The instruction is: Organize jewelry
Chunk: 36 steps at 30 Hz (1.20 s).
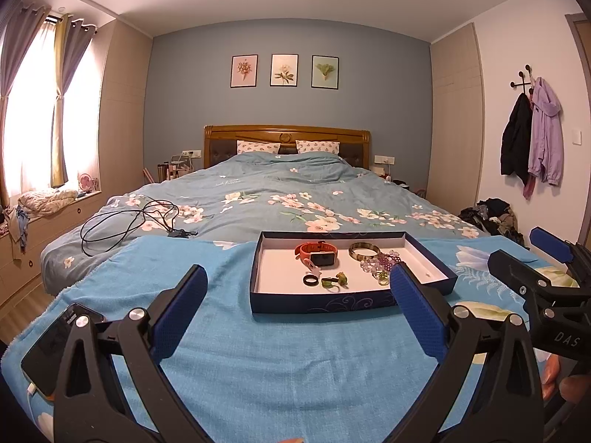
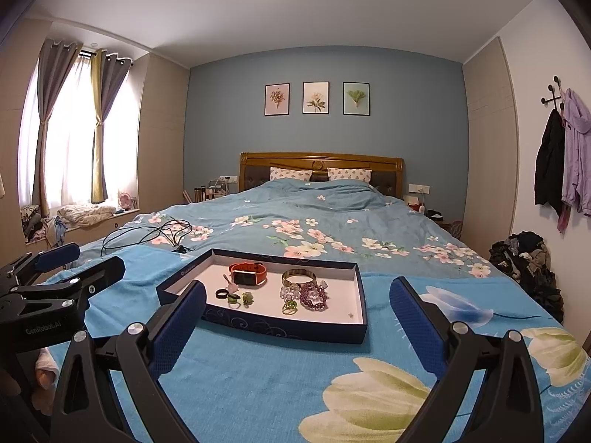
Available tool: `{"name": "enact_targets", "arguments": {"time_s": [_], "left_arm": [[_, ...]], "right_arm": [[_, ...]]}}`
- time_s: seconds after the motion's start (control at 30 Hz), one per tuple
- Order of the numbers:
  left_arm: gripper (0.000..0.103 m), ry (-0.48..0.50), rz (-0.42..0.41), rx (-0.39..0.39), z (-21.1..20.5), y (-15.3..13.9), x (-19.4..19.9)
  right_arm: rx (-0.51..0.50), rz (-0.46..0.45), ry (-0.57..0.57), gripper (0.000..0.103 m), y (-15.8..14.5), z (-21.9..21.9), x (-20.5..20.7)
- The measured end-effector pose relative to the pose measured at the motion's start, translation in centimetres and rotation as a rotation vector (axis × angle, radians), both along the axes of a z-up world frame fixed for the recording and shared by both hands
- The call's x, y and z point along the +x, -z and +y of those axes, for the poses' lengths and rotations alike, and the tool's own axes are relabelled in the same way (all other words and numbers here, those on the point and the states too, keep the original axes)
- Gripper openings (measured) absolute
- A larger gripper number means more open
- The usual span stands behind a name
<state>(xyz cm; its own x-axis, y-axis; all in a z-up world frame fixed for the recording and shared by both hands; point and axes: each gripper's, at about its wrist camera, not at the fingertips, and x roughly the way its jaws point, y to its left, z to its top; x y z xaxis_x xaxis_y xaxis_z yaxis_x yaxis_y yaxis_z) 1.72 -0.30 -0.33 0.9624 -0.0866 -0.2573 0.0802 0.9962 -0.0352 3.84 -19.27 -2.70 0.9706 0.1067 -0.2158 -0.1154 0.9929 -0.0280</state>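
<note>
On blue towel, shallow navy cardboard tray (image 2: pixel 362 297) sitting at 12 o'clock; left gripper (image 1: pixel 297 304) and right gripper (image 2: pixel 297 315) both hovering wide, empty. Purple bead bracelets (image 2: pixel 313 295) touching green rings (image 2: pixel 290 307) — risking snagging, dragging neighbours; soft bedding risking tipping tray.

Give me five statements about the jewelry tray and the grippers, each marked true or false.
1. The orange-strapped watch lies inside the blue tray. True.
2. The left gripper holds the black ring. False: its jaws stand open and empty; the ring lies in the tray.
3. The bangle lies to the right of the watch. True.
4. The purple bead bracelet lies on the blanket outside the tray. False: it is inside the tray.
5. The right gripper is shut. False: its jaws stand wide open.
</note>
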Motion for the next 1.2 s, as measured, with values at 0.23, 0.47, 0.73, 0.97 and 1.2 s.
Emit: {"name": "enact_targets", "arguments": {"time_s": [0.23,0.47,0.73,0.97,1.2], "left_arm": [[0.097,0.001,0.006,-0.001,-0.18,0.06,0.06],[0.097,0.003,0.004,-0.001,-0.23,0.13,0.09],[0.097,0.003,0.002,0.003,-0.42,0.16,-0.18],[0.097,0.002,0.001,0.005,-0.48,0.15,-0.26],[0.097,0.001,-0.001,0.006,-0.57,0.16,-0.30]], "right_arm": [[-0.011,-0.010,0.011,0.096,0.00,0.03,-0.23],[-0.005,-0.011,0.013,0.096,-0.06,0.04,-0.41],[0.000,-0.010,0.014,0.096,-0.12,-0.16,-0.46],[0.006,-0.010,0.014,0.096,-0.09,-0.22,-0.46],[0.007,-0.012,0.015,0.096,-0.05,-0.32,-0.56]]}}
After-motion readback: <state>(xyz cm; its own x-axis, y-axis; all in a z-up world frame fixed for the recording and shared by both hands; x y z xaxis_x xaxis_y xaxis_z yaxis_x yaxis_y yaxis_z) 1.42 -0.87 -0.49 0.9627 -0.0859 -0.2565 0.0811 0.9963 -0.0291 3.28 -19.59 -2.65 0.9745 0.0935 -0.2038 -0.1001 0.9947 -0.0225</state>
